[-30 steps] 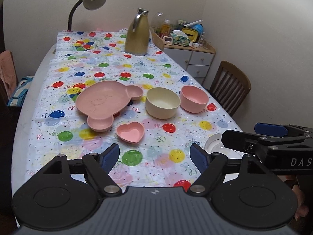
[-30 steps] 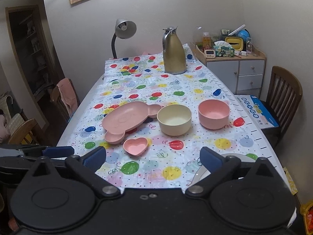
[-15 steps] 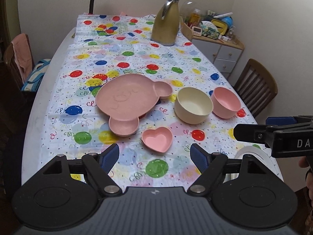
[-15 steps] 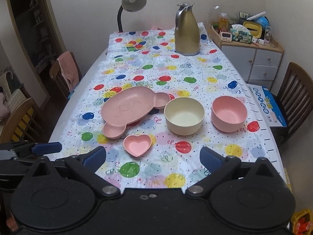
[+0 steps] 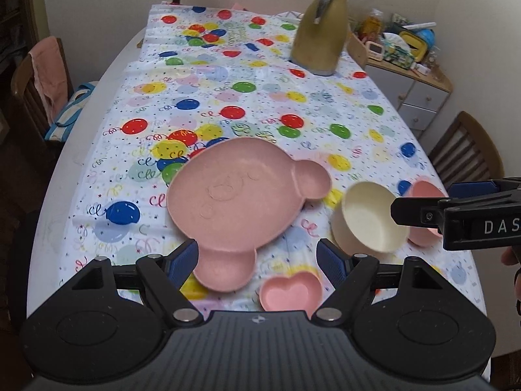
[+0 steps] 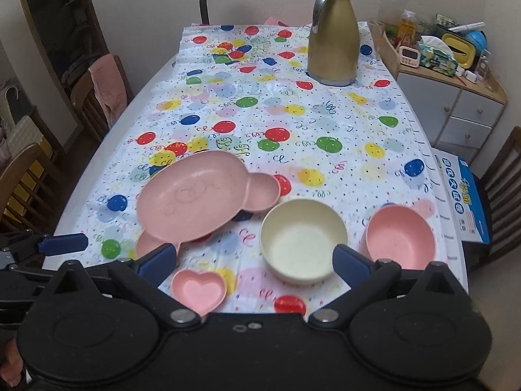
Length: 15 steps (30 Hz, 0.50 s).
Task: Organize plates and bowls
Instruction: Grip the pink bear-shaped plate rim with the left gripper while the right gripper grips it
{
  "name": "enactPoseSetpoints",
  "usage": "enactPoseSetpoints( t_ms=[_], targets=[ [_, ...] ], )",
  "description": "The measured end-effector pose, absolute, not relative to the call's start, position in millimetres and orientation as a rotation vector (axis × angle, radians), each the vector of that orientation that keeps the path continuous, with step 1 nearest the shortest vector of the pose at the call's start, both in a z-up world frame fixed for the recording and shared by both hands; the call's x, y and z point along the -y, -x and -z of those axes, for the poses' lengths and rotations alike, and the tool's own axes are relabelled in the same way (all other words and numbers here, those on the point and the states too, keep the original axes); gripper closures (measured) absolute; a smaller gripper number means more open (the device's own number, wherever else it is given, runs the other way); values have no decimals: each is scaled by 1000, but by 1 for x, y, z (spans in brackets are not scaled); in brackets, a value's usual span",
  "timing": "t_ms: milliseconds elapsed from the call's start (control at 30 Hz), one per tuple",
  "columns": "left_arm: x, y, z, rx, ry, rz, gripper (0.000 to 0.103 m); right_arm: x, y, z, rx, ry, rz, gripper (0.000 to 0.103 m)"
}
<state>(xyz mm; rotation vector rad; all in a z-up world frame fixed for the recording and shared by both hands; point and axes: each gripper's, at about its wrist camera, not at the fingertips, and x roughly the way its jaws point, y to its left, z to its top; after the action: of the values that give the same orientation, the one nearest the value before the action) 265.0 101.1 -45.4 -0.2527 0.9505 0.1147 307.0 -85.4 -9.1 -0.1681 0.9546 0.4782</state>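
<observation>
On a counter [image 6: 97,176] spread with a balloon-print cloth [image 6: 325,123], a pink bear-shaped divided plate [image 5: 237,195] lies beside a cream round bowl [image 6: 302,239] and a pink round bowl [image 6: 402,238], with a small pink heart-shaped dish [image 6: 198,288] nearest the cameras. The left tool [image 5: 257,260] hangs above the plate's near ear compartment, its blue-padded jaws apart and gripping nothing. The right tool [image 6: 255,262] hovers over the near edge, jaws likewise spread wide and empty, the cream bowl framed between them. A tall gold metal jug [image 6: 333,37] stands at the far end, well apart from the dishes.
</observation>
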Motion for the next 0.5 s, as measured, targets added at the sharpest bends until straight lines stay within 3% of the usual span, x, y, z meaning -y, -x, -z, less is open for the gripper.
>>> enactPoseSetpoints(
  t_ms=[500],
  targets=[
    [-162,-328,104,-1047,367,-307,24,31,-425,64,-1017,278,-574,2]
  ],
)
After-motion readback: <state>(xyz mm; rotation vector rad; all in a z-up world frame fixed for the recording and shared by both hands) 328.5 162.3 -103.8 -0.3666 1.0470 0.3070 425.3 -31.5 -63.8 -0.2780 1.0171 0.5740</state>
